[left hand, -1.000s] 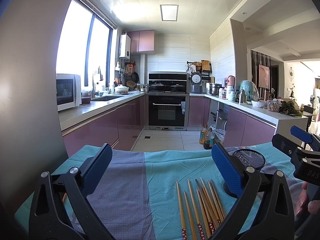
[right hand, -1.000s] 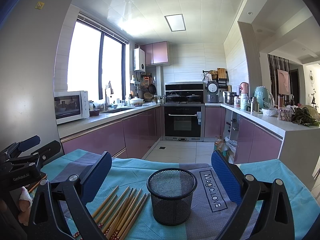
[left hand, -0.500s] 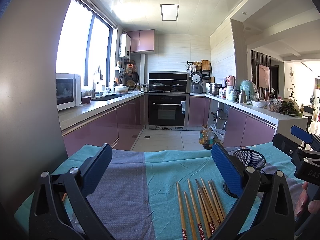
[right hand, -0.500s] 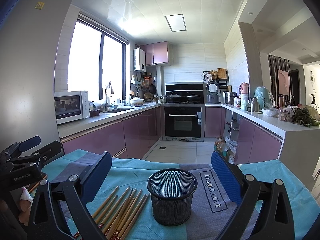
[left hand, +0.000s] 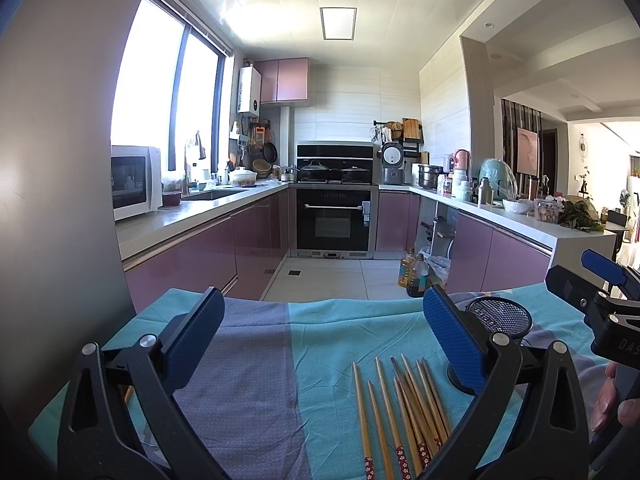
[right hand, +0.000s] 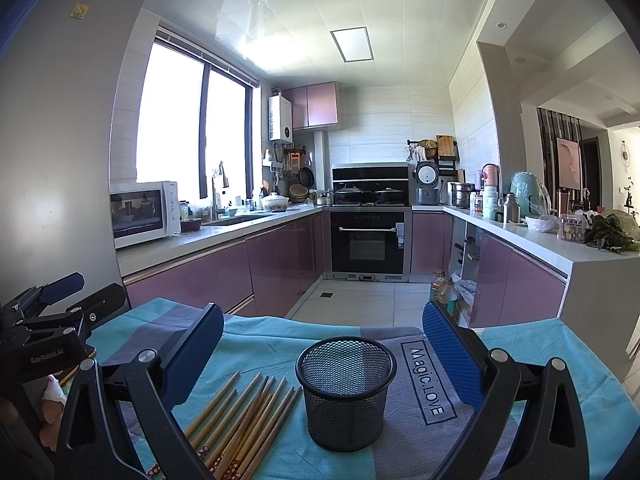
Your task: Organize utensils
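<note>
Several wooden chopsticks (left hand: 404,408) with red patterned ends lie side by side on the teal and grey cloth (left hand: 248,380); they also show in the right wrist view (right hand: 244,416). A black mesh cup (right hand: 346,390) stands upright just right of them, partly hidden behind my left finger in the left wrist view (left hand: 502,316). My left gripper (left hand: 318,340) is open and empty above the cloth, left of the chopsticks. My right gripper (right hand: 324,354) is open and empty, with the cup between its fingers farther ahead.
The cloth-covered table ends at its far edge (right hand: 320,322) above the kitchen floor. Oil bottles (left hand: 414,272) stand on the floor. Purple cabinets (left hand: 192,256) and an oven (right hand: 368,240) lie beyond. A grey fridge side (left hand: 60,200) stands close on the left.
</note>
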A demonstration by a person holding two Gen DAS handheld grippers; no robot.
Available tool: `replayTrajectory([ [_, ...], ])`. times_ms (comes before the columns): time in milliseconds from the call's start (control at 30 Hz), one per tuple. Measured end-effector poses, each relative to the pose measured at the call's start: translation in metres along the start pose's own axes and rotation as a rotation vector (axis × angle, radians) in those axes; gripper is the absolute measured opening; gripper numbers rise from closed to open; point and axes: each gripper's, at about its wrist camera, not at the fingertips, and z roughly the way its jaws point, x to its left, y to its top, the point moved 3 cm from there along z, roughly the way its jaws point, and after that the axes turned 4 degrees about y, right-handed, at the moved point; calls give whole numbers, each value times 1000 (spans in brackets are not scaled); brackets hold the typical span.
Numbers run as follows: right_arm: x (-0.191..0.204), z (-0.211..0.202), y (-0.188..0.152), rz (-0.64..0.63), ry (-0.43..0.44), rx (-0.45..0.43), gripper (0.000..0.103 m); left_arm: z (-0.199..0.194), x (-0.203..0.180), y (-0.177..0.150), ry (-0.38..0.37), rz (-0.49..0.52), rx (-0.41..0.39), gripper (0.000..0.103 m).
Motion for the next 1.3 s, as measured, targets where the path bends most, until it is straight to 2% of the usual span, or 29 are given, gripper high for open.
replayTrajectory([
  [167,-1,-1,-1,14,46,28,96,3,0,-2,-8,3,17,98],
  [267,6,0,-6,15,133,87,96,9,1,-5,-19,18,51,98],
  [367,17,5,-17,11,229,186,96,23,1,-15,-60,46,131,98],
  [467,31,12,-35,-12,284,296,94,40,-1,-30,-76,98,241,98],
  [533,38,21,-50,-21,303,372,85,50,-3,-44,-91,130,309,95],
  [600,42,30,-65,-21,301,442,79,58,-5,-57,-103,158,368,89],
  [733,36,53,-91,41,287,565,61,76,-6,-81,-142,178,458,79],
  [900,22,76,-110,95,212,644,44,96,-10,-104,-187,179,551,67],
  [1000,18,89,-116,130,210,687,40,108,-15,-114,-205,184,582,63],
  [1133,22,93,-119,108,200,706,37,116,-25,-119,-239,198,608,59],
  [1300,23,97,-117,80,183,735,32,123,-32,-127,-253,208,666,43],
])
